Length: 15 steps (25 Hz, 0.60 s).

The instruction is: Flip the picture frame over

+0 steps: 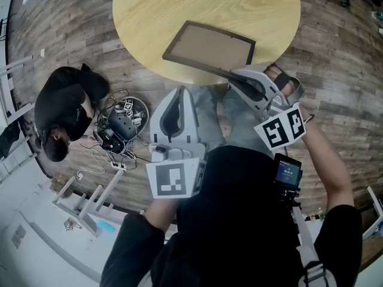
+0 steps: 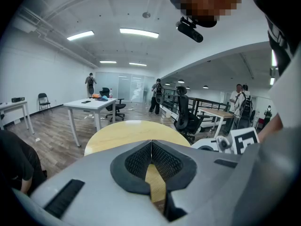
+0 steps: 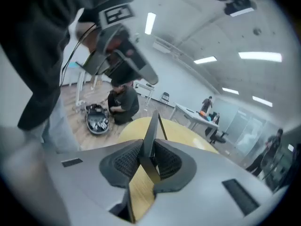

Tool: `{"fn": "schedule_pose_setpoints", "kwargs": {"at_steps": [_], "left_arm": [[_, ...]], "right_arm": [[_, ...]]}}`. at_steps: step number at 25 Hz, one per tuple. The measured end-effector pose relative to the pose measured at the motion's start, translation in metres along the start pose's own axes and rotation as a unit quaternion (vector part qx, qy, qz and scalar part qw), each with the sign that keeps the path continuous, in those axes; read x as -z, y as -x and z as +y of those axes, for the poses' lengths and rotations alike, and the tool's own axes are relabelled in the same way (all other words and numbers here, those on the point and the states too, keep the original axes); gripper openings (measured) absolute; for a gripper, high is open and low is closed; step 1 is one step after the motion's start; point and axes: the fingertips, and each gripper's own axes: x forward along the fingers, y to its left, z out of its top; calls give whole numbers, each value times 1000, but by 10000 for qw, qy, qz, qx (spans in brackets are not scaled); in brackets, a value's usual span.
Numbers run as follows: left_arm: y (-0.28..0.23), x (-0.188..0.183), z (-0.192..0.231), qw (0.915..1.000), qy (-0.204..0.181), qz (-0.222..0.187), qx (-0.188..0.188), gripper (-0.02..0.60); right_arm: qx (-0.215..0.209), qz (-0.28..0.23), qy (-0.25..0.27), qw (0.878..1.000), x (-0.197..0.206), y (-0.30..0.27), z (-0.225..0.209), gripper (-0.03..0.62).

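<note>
Picture frame point(image 1: 209, 46), near edge tight between right hand-held gripper point(image 1: 232, 74) pads, over table point(image 1: 155, 5).

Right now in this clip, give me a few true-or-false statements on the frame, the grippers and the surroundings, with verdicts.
1. The right gripper is closed on the edge of the picture frame. True.
2. The left gripper also grips the picture frame. False: its jaws are together on nothing.
3. The picture frame is at the far side of the round table. False: it is at the near rim.
4. A person crouches on the floor. True.
</note>
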Motion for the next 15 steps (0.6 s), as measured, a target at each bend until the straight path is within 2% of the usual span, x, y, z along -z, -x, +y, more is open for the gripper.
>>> {"fn": "schedule_pose_setpoints", "kwargs": {"at_steps": [2, 3, 4, 6, 8, 10, 11, 12, 13, 15], "left_arm": [[2, -1, 4, 10000, 15, -42, -39, 23], [3, -1, 6, 10000, 0, -49, -57, 23], [4, -2, 8, 10000, -22, -52, -73, 23], [5, -2, 10, 9999, -42, -44, -93, 23], [5, 0, 10, 10000, -37, 3, -92, 23], [5, 1, 10, 10000, -28, 16, -92, 23], [5, 1, 10, 10000, -23, 16, -84, 23], [5, 0, 10, 10000, -16, 13, -75, 23], [5, 0, 10, 10000, -20, 10, -64, 23], [5, 0, 10, 10000, -17, 19, -53, 23]], "right_arm": [[-151, -312, -1081, 9935, -17, 1, -17, 86], [-211, -548, -1692, 9838, -25, 1, -26, 86], [-291, -749, -2412, 9671, -31, 1, -34, 86], [-602, -852, -3889, 9153, -28, 4, -42, 86], [-824, -868, -5091, 8524, -16, 5, -45, 86], [-790, -915, -6040, 7878, -2, 5, -49, 86], [-710, -923, -6380, 7612, 6, 5, -51, 84], [-611, -911, -6636, 7400, 14, 5, -52, 84], [-507, -876, -6821, 7242, 22, 5, -52, 83], [-316, -746, -7036, 7060, 39, 7, -49, 81]]}}
